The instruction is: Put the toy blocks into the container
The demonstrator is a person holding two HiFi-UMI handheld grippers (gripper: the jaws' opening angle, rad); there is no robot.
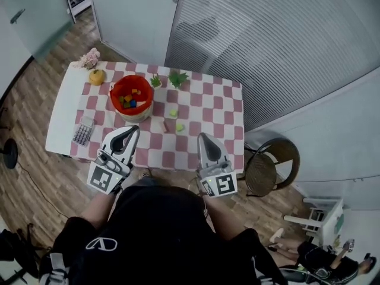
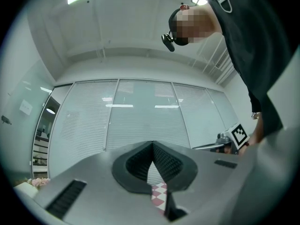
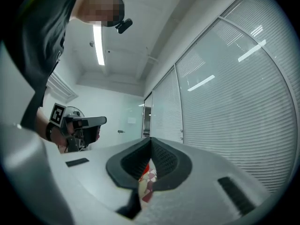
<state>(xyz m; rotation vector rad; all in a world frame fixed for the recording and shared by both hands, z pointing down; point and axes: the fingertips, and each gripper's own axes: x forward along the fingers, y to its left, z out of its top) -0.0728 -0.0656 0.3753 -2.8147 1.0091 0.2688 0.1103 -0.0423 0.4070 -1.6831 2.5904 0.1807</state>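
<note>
Toy blocks (image 1: 129, 101) of mixed colours lie inside the red container (image 1: 116, 91), which stands on the checked tablecloth (image 1: 208, 105). Three pieces are loose on the cloth to the right of the container. A pale green block (image 1: 173, 113) lies closest to it. A second pale green block (image 1: 180, 127) lies further right and nearer the person. A small reddish block (image 1: 165, 125) lies just beside that one, on its container side.

Two small green plants (image 1: 156, 81) (image 1: 177, 78) stand beyond the container, to its right. A yellow-orange object (image 1: 97, 76) and pink flowers (image 1: 90, 58) sit beyond it, to its left. A calculator (image 1: 83, 132) lies to the near left of the container. A round chair (image 1: 273, 165) stands well right of it, off the table.

The left gripper (image 1: 132, 133) is held on the near side of the container, over the table's front edge. Its jaws are clenched tip to tip with nothing between them. The right gripper (image 1: 203, 138) is further right of the container, near the same edge. Its jaws are pressed together and empty. Neither gripper touches a block.
</note>
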